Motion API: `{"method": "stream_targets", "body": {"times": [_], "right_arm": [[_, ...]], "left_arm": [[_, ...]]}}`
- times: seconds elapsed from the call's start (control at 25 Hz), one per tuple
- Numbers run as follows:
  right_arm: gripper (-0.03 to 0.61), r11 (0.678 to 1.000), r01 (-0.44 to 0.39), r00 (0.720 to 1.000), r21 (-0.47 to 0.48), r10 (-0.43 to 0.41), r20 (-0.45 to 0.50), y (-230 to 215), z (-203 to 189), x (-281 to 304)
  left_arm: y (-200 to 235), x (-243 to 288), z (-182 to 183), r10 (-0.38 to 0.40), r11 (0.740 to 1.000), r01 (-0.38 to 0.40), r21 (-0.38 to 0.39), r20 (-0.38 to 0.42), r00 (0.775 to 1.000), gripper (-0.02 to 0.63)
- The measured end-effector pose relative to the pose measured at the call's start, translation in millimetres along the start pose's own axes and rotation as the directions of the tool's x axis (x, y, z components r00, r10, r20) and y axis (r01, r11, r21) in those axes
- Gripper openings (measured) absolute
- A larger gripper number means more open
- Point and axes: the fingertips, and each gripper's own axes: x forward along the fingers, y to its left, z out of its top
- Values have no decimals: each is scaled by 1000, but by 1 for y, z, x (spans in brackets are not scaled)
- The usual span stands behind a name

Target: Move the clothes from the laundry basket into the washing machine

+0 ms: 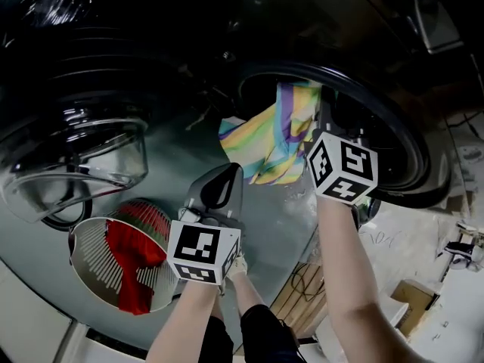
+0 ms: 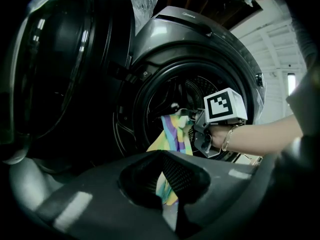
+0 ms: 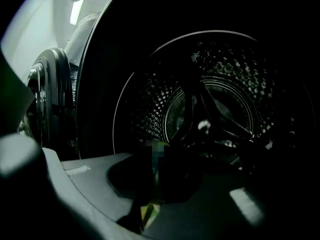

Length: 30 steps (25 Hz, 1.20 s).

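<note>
Left gripper (image 1: 225, 180) (closed), right gripper (image 1: 319, 119) pinching striped cloth (image 1: 272, 142), hanging downward

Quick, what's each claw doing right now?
Left claw: closed, holding nothing.
Right claw: closed on the multicoloured cloth.

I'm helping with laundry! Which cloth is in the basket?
The red cloth, lying in the white laundry basket. The striped cloth hangs from the right gripper at the washing machine's opening.
</note>
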Motion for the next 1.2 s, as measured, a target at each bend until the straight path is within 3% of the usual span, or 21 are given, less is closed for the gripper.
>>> {"method": "stream_targets", "body": {"times": [0.16, 0.32, 0.4, 0.48, 0.64, 0.84, 0.92, 1.04, 1.12, 1.2], "right_arm": [[63, 1000, 13, 1000, 2, -13, 2, -7, 6, 15], [84, 995, 16, 987, 94, 0, -162, -6, -39, 37], [156, 985, 42, 961, 169, 6, -276, -7, -68, 43], [316, 975, 75, 938, 210, 3, -347, -8, -85, 42], [414, 980, 56, 947, 193, 9, -320, -4, -73, 26], [416, 972, -41, 954, 230, 107, -282, 29, -75, -34], [417, 963, -52, 928, 264, 144, -344, 46, -109, -70], [464, 942, 22, 866, 334, 149, -478, 56, -182, -109], [504, 923, 84, 824, 376, 148, -547, 58, -228, -113], [542, 912, 118, 807, 393, 142, -573, 61, -255, -101]], "left_arm": [[1, -1, 4, -7, 1000, 7, 5, 11, 1000, 2], [6, 0, 5, -3, 1000, 3, 4, 8, 1000, 2], [6, 0, 4, -14, 1000, 13, 10, 11, 1000, 2], [5, -1, 1, -24, 1000, 24, 16, 4, 1000, 2], [6, -5, -6, -11, 1000, 11, -1, -8, 1000, 2], [6, -10, -8, 10, 1000, -10, -2, -16, 1000, 2], [5, -16, -15, 15, 1000, -16, -12, -27, 1000, 2], [6, -24, -30, 21, 1000, -22, -14, -46, 999, 2], [9, -26, -41, 25, 1000, -26, -16, -58, 998, 2], [9, -26, -52, 29, 999, -31, -27, -67, 997, 2]]}}
